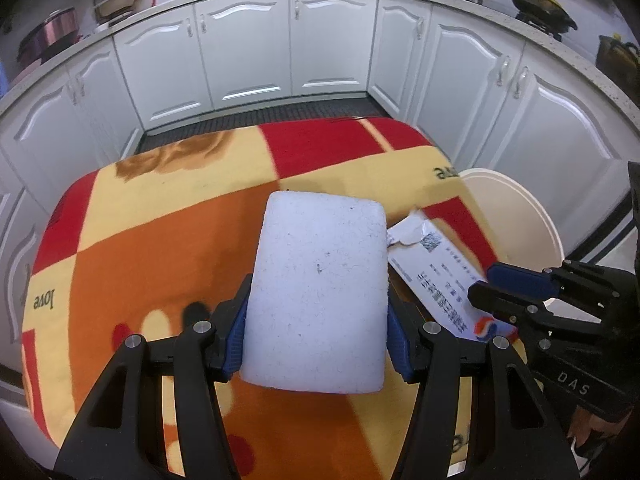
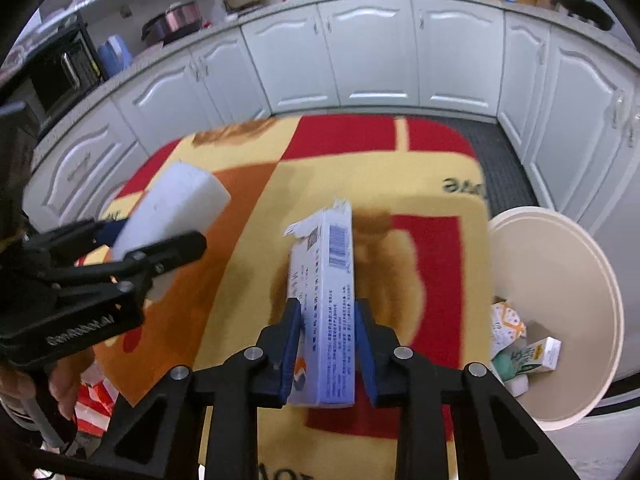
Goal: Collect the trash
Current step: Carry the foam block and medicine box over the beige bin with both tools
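Foam block (image 1: 320, 292) clamped in left tool (image 1: 316, 340); right tool (image 2: 328, 344) grips carton (image 2: 324, 312) beside bin rim (image 2: 568, 264).

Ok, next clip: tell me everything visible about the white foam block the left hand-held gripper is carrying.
The white foam block is a thick rectangular slab with rounded corners. Its surface looks like speckled polystyrene, with small marks but no print. It is clamped across its width between the blue pads of the left hand-held gripper, long axis pointing away from the camera. In the right wrist view it is tilted and looks lifted above the patterned blanket. Only the pads visibly touch it; the carton lies beside it.
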Demonstrator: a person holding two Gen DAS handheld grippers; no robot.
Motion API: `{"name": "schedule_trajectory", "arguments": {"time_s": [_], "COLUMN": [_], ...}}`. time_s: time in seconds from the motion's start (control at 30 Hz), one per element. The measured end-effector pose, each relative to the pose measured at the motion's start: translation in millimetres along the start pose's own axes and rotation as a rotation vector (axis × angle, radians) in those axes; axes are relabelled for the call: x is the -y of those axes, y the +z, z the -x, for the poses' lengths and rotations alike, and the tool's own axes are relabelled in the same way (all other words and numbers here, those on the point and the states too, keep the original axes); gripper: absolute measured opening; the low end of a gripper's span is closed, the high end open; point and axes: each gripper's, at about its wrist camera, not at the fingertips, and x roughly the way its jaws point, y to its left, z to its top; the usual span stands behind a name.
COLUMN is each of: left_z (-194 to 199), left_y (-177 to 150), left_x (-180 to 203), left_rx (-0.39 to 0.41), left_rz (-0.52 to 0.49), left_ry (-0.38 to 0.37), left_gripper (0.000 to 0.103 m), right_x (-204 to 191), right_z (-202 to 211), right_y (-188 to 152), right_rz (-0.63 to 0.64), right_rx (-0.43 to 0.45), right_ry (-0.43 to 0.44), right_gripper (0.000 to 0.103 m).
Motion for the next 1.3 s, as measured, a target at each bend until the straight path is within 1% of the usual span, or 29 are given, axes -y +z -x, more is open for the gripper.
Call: {"name": "schedule_trajectory", "arguments": {"time_s": [0.13, 0.2, 0.27, 0.33, 0.4, 0.53, 0.57, 0.6, 0.63, 0.7, 0.93, 1.3], "left_z": [-1.0, -0.6, 0.3, 0.2, 0.3, 0.1, 0.1, 0.3, 0.5, 0.4, -1.5, -10.7], "left_y": [2.7, 2.7, 1.8, 0.9, 0.0, -0.8, -0.6, -0.5, -0.3, 0.9, 8.2, 26.8], "left_x": [9.8, 9.4, 5.5, 0.4, -6.0, -14.7, -14.9, -14.2, -12.5, -6.0, 29.5, 99.8], "left_rx": [0.005, 0.007, 0.006, 0.003, 0.001, -0.004, -0.004, -0.003, -0.002, 0.001, 0.007, 0.011], "left_rz": [-0.016, -0.02, -0.02, -0.015, -0.006, 0.022, 0.024, 0.026, 0.025, 0.017, -0.013, -0.093], "left_ry": [-0.001, 0.009, 0.022, 0.035, 0.047, 0.049, 0.046, 0.043, 0.038, 0.025, -0.037, -0.107], "left_gripper": [0.056, 0.056, 0.056, 0.056, 0.056, 0.056, 0.056, 0.056, 0.056, 0.056, 0.056, 0.056], "right_x": [11.5, 13.5, 11.5, 7.6, 3.0, -1.0, -2.2, -3.4, -2.4, 2.2, 28.4, 93.8], "right_z": [1.2, 0.9, -1.2, -5.6, -18.2, -38.5, -40.5, -40.4, -39.1, -31.9, 12.4, 54.7], "right_y": [-1.2, -1.1, -0.8, 0.5, 3.4, 4.9, 4.9, 5.0, 4.6, 3.3, -1.1, -14.4], "right_rz": [-0.029, -0.05, -0.062, -0.054, -0.038, -0.037, -0.027, -0.012, -0.013, -0.031, -0.059, -0.19], "right_rx": [-0.025, -0.024, -0.019, -0.021, -0.056, -0.083, -0.078, -0.066, -0.064, -0.049, 0.038, 0.094], "right_ry": [0.006, 0.007, 0.024, 0.023, 0.011, 0.021, 0.004, -0.018, -0.013, 0.002, -0.055, -0.132], "right_gripper": [0.025, 0.028, 0.053, 0.059, 0.059, 0.058, 0.051, 0.048, 0.048, 0.048, 0.048, 0.048]}}
